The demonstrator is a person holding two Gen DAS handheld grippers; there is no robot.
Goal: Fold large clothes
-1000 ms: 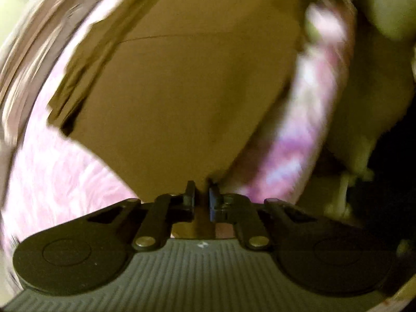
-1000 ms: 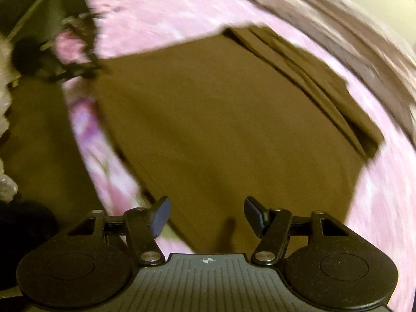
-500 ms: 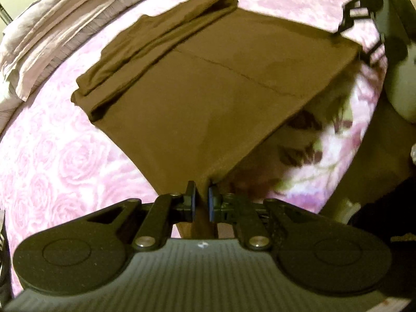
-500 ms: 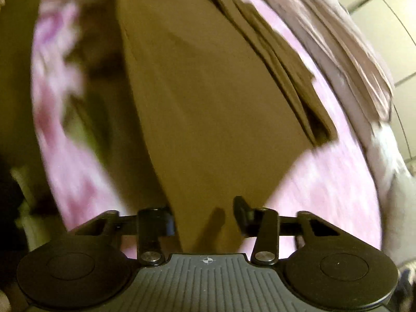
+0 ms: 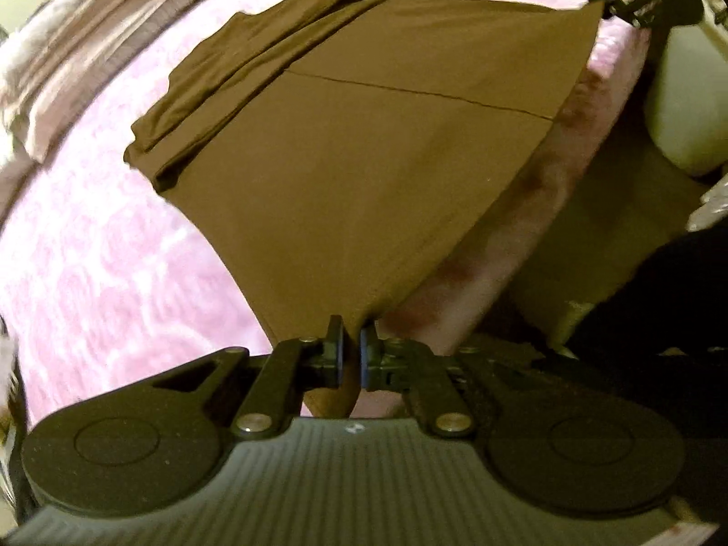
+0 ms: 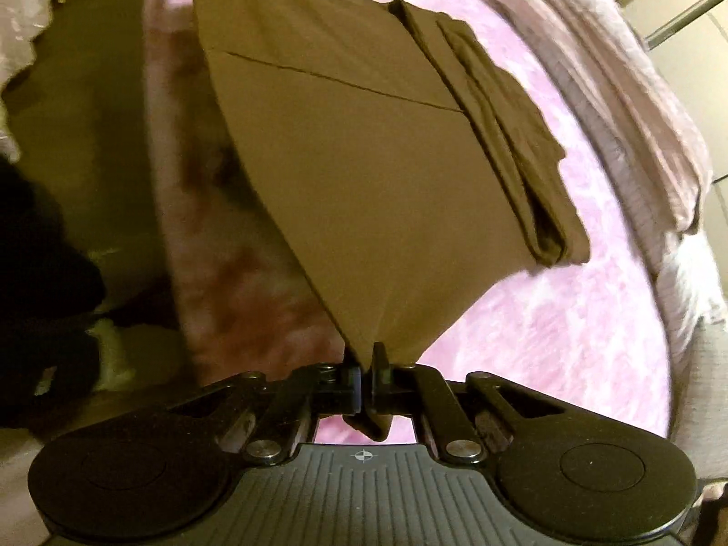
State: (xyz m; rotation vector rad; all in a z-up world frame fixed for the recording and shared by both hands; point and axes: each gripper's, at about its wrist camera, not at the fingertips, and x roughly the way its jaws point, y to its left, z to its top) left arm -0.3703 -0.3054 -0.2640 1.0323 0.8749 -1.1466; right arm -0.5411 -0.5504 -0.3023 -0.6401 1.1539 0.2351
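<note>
The left claw [image 5: 350,348] is clamped on one near corner of the brown garment [image 5: 364,159]; the right claw [image 6: 364,375], whose jaws have just been closing, now pinches the other. The rest lies on the pink bedspread [image 5: 100,264]. Each pinch looks shallow, so uneven pulling could slip a corner free or undo the folded sleeves [image 6: 505,136].

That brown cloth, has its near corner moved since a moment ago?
Yes. The right gripper, whose jaws have just been closing, now pinches the brown cloth corner, lifted off the pink bedspread it lay on before.
</note>
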